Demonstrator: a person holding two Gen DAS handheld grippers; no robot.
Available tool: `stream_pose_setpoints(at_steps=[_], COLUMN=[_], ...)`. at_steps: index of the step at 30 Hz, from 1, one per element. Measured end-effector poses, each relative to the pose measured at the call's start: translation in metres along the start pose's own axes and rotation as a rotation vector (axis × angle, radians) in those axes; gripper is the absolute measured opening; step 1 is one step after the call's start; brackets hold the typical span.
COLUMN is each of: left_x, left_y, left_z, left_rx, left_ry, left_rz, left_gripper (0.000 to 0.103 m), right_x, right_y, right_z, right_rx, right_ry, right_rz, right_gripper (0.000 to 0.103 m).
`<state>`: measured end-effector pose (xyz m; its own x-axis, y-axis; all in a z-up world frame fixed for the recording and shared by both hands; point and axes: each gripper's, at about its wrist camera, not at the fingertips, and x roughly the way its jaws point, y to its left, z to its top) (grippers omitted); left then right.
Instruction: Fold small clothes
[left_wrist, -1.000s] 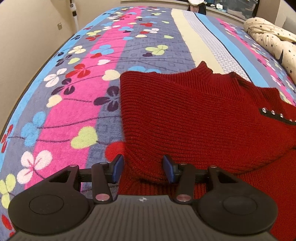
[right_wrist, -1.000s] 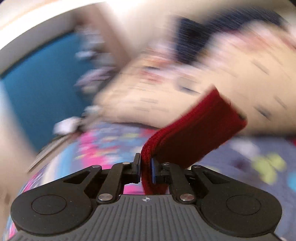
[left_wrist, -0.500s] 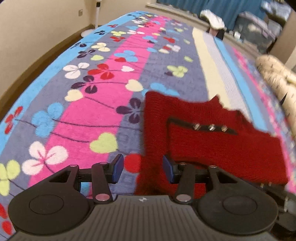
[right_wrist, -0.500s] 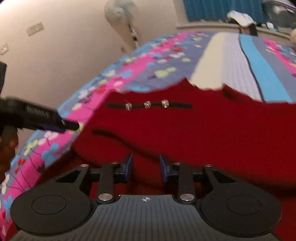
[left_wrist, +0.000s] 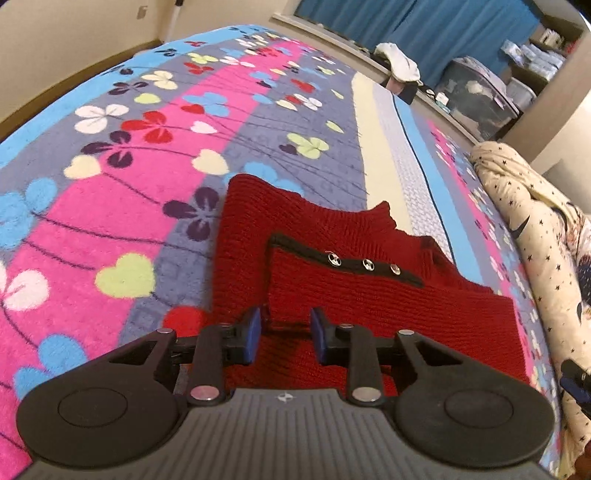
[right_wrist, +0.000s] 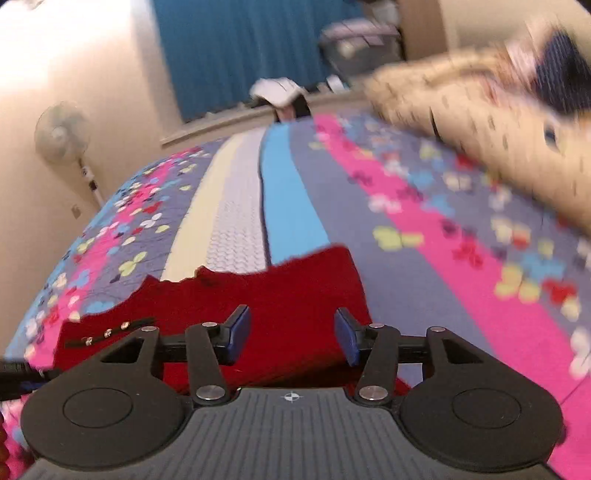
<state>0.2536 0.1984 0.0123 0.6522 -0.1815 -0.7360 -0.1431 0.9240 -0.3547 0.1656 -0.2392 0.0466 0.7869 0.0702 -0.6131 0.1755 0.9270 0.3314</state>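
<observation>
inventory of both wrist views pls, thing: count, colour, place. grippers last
knit sweater: 1, dark red, partly folded on the bedspread, just ahead of both grippers
snap buttons: 3, silver, in a row on the sweater's black trim
bedspread: 1, striped pink, grey, blue and cream with a clover print, covers the bed
star-print quilt: 1, cream with dark stars, bunched at the bed's right side
curtain: 1, blue, beyond the far end of the bed
standing fan: 1, white, by the wall left of the bed
storage bins: count unclear, translucent, far right corner
white cloth: 1, on the ledge past the bed
left gripper: 1, black with blue pads, open, over the sweater's near edge
right gripper: 1, black with blue pads, open, over the sweater
</observation>
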Motion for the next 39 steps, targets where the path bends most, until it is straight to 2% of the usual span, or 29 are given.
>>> stream_pose_setpoints(at_steps=[2,8,12,16,18,20,23,25,26,28,30,31,34,35,37,39], left_x=[0.005,0.020,0.027,0.030,0.026,0.014,-0.025,-0.041,-0.042,-0.028,-0.011,-0.011,-0.028,-0.031,-0.025,-0.001], left_y=[0.000,-0.001,0.003,-0.001,-0.004,-0.005,-0.013,-0.017,-0.017,-0.012,-0.006,-0.005,-0.018,-0.026,-0.036,-0.038], left_z=[-0.001,-0.001,0.003,0.004,0.005,0.009,0.019,0.021,0.020,0.018,0.015,0.015,0.016,0.014,0.007,-0.001], left_rx=[0.010,0.004,-0.030,-0.014,0.006,0.003,-0.001,0.026,0.029,0.027,0.028,0.020,0.068,0.106,0.170,0.209], left_ry=[0.003,-0.002,-0.008,-0.015,-0.041,-0.076,-0.175,-0.224,-0.223,-0.162,-0.085,-0.083,-0.159,-0.174,-0.148,-0.045], left_rz=[0.010,0.022,0.012,0.025,0.060,0.043,0.005,0.033,0.057,0.103,0.193,0.212,0.148,0.122,0.080,0.108], left_gripper=[0.033,0.038,0.039,0.037,0.007,0.005,0.005,0.005,0.005,0.004,0.005,0.005,0.011,0.011,0.011,0.011], right_x=[0.009,0.026,0.030,0.040,0.045,0.049,0.052,0.054,0.056,0.061,0.069,0.074,0.082,0.082,0.082,0.082], right_y=[-0.016,-0.035,-0.045,-0.050,-0.051,-0.051,-0.051,-0.051,-0.050,-0.048,-0.048,-0.049,-0.055,-0.056,-0.055,-0.053], right_z=[0.005,0.008,0.003,0.002,0.000,-0.002,-0.003,-0.003,-0.003,-0.004,-0.008,-0.010,-0.015,-0.015,-0.014,-0.016], right_rx=[0.077,0.100,0.145,0.177,0.187,0.190,0.200,0.202,0.198,0.180,0.162,0.160,0.176,0.182,0.178,0.164], right_ry=[0.039,0.063,0.078,0.106,0.121,0.128,0.133,0.137,0.140,0.152,0.183,0.198,0.219,0.216,0.209,0.203], right_rz=[0.005,-0.039,-0.055,-0.076,-0.080,-0.090,-0.106,-0.106,-0.108,-0.113,-0.125,-0.139,-0.160,-0.159,-0.159,-0.172], right_gripper=[0.052,0.052,0.052,0.052,0.052,0.052,0.052,0.052,0.052,0.053,0.053,0.053,0.054,0.040,0.034,0.032])
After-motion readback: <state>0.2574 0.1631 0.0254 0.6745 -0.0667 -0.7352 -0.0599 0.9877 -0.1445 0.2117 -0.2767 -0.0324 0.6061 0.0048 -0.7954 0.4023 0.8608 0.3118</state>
